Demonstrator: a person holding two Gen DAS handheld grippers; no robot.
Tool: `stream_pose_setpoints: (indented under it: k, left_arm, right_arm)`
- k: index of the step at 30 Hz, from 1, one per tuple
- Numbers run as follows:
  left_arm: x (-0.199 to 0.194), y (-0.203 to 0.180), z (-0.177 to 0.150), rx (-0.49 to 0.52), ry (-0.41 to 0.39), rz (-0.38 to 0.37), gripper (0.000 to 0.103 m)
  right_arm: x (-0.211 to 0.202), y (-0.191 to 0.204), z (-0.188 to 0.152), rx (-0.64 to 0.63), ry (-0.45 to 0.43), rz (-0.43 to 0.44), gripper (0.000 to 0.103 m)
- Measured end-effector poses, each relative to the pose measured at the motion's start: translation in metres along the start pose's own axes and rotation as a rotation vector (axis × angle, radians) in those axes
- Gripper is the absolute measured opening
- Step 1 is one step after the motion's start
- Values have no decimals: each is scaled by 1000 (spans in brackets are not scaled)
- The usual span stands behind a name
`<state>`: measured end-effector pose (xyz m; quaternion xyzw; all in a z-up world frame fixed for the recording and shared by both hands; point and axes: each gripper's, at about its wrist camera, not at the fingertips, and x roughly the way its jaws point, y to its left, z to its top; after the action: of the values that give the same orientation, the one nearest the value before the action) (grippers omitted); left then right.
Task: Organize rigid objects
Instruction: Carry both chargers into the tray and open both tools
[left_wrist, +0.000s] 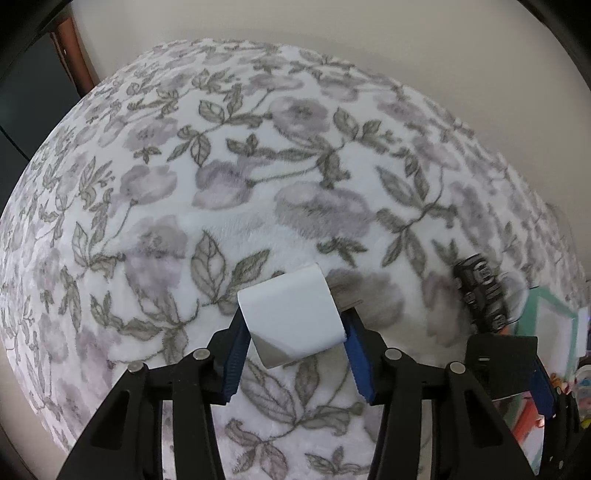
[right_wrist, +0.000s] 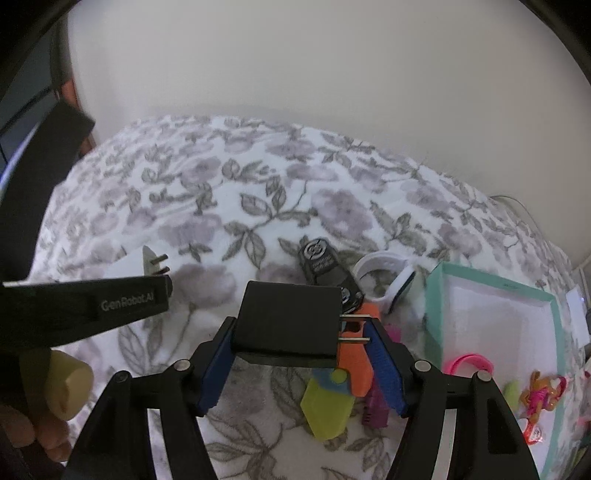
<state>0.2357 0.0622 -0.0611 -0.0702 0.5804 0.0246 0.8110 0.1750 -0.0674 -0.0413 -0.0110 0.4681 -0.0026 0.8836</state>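
My left gripper (left_wrist: 293, 332) is shut on a white plug adapter (left_wrist: 291, 314) and holds it above the floral blanket (left_wrist: 221, 184); its prongs point right. My right gripper (right_wrist: 295, 343) is shut on a black plug adapter (right_wrist: 288, 321) with two metal prongs on its right side. In the right wrist view the left gripper (right_wrist: 110, 299) shows at the left with the white adapter's prongs (right_wrist: 155, 262). In the left wrist view the right gripper with the black adapter (left_wrist: 502, 369) shows at the right.
A teal box with white lining (right_wrist: 495, 317) lies at the right, holding a pink band (right_wrist: 472, 362) and small toys (right_wrist: 539, 395). On the blanket lie a black tool (right_wrist: 325, 266), a white watch band (right_wrist: 384, 273), an orange piece (right_wrist: 354, 362), a yellow-green piece (right_wrist: 327, 410) and a purple piece (right_wrist: 375, 406).
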Motion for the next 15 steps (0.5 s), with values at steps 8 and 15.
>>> stream_pose_setpoints:
  k: [8, 15]
  left_arm:
    - [-70, -8, 6, -11, -168, -86, 51]
    - [-110, -45, -2, 40, -250, -173, 51]
  right_arm:
    - [-71, -58, 24, 154, -156, 33, 71]
    - [-117, -134, 23, 292, -231, -43, 71]
